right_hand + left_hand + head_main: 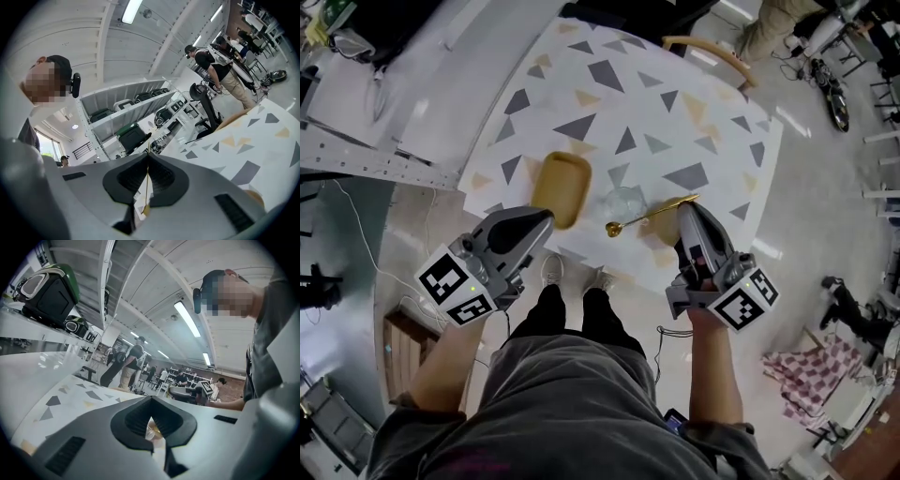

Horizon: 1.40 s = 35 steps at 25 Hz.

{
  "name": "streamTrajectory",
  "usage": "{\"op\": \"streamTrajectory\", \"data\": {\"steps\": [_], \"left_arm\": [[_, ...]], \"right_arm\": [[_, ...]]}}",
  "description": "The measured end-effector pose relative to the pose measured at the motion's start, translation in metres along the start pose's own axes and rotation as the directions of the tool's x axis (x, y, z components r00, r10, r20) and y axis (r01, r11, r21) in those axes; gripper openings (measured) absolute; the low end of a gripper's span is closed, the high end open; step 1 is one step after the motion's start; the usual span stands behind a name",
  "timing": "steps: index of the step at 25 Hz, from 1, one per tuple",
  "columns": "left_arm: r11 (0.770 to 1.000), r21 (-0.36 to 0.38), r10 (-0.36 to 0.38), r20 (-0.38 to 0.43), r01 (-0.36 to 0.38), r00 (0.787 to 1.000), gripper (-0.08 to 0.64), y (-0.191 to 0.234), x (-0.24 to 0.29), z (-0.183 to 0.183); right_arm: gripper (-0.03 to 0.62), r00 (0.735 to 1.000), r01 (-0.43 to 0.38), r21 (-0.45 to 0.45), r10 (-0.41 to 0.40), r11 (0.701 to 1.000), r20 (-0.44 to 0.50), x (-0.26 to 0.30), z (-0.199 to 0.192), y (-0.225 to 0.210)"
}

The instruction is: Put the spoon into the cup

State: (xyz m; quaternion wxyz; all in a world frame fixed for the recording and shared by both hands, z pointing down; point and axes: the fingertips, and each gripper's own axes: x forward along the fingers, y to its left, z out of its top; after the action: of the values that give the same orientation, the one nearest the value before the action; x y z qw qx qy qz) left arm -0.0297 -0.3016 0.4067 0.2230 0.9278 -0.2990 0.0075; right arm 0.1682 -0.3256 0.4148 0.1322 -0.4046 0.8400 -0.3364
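In the head view a gold spoon (pixel 652 215) hangs level over the near edge of the patterned table (pixel 609 103), its bowl pointing left. My right gripper (pixel 687 208) is shut on the handle end. A clear glass cup (pixel 623 201) stands just behind the spoon's bowl, apart from it. My left gripper (pixel 547 218) is shut and holds nothing, its tip by the near end of a tan tray (pixel 562 185). In the right gripper view the spoon (pixel 146 187) shows as a thin gold line pinched between the jaws of the right gripper (pixel 149 157). The left gripper (pixel 151 400) has its jaws pressed together.
A wooden chair back (pixel 705 45) stands at the table's far edge. A metal shelf unit (pixel 366 103) lies to the left. My legs and shoes (pixel 577 277) are right under the table's near edge. A checked cloth (pixel 811 364) lies on the floor at the right.
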Motion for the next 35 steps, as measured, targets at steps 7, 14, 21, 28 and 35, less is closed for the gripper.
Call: {"op": "streamTrajectory", "data": {"steps": [7, 14, 21, 28, 35], "left_arm": [[0.999, -0.017, 0.032, -0.005, -0.032, 0.999, 0.015, 0.006, 0.008, -0.009], [0.998, -0.032, 0.057, -0.013, -0.057, 0.998, 0.015, 0.014, 0.014, -0.019], [0.997, -0.045, 0.065, -0.024, -0.066, 0.998, 0.015, 0.017, 0.019, -0.031], [0.996, -0.054, 0.069, -0.031, -0.070, 0.997, 0.015, 0.019, 0.023, -0.039], [0.996, -0.056, 0.072, -0.038, -0.075, 0.997, 0.015, 0.025, 0.023, -0.046]], "right_arm": [[0.021, 1.000, 0.003, 0.009, -0.002, 1.000, -0.025, 0.010, -0.001, -0.026], [0.021, 0.998, -0.002, 0.021, 0.003, 1.000, -0.058, 0.022, -0.010, -0.048], [0.021, 0.997, 0.002, 0.032, 0.001, 0.999, -0.078, 0.029, -0.020, -0.066], [0.021, 0.996, 0.008, 0.023, -0.005, 1.000, -0.094, 0.032, -0.032, -0.078], [0.021, 0.993, 0.011, 0.002, -0.011, 1.000, -0.119, 0.036, -0.050, -0.086]]}}
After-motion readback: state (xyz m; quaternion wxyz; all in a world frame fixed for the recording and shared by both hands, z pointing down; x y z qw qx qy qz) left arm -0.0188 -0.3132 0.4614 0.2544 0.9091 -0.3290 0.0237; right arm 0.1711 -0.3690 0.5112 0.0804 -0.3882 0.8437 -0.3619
